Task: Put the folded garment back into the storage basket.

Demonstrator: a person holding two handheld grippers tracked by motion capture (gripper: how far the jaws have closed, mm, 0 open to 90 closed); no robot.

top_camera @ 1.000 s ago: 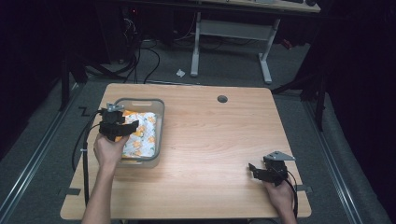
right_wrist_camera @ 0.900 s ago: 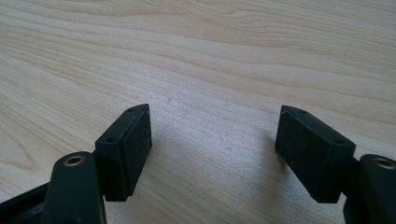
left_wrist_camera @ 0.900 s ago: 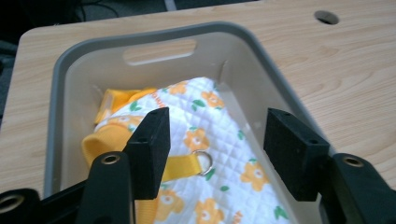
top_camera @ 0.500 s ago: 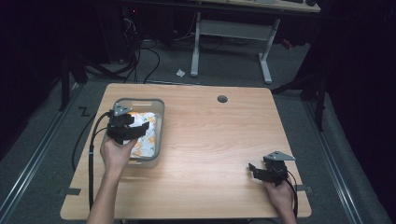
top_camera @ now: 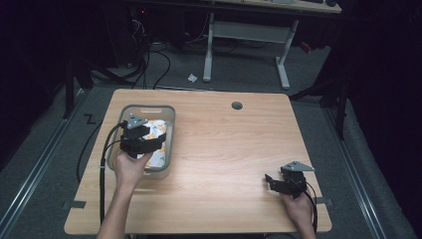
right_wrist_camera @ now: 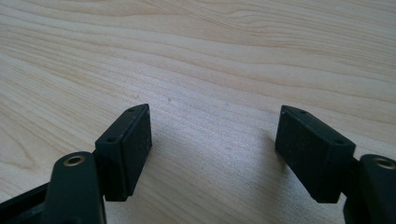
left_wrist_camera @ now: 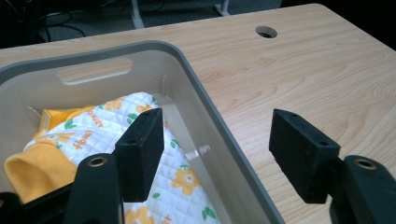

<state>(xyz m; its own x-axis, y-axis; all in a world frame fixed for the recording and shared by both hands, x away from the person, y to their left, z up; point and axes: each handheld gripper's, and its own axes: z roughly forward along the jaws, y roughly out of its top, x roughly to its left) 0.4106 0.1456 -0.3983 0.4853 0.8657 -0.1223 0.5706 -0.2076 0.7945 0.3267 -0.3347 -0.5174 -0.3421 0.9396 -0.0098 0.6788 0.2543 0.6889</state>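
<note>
One garment: quilted white-and-orange floral cloth (left_wrist_camera: 154, 186) lies in grey bin (top_camera: 169, 115), left side of worktop (top_camera: 234, 164).
Left claw (top_camera: 147, 135): over bin's right rim, jaws just been opening, nothing between them; released.
Right claw (top_camera: 272, 182): near right, parked on bare wood, jaws apart, empty.
Progress: cloth looks deposited; left: withdraw claw.

Left gripper (top_camera: 158, 141) up at the left, forearm reaching in from the bottom edge, jaws just been opening and now spread wide with nothing pinched between the pads. Right gripper (top_camera: 269, 181) parked low at the right, hand (top_camera: 298, 209) wrapped round it, jaws gaping too, nothing in them.
</note>
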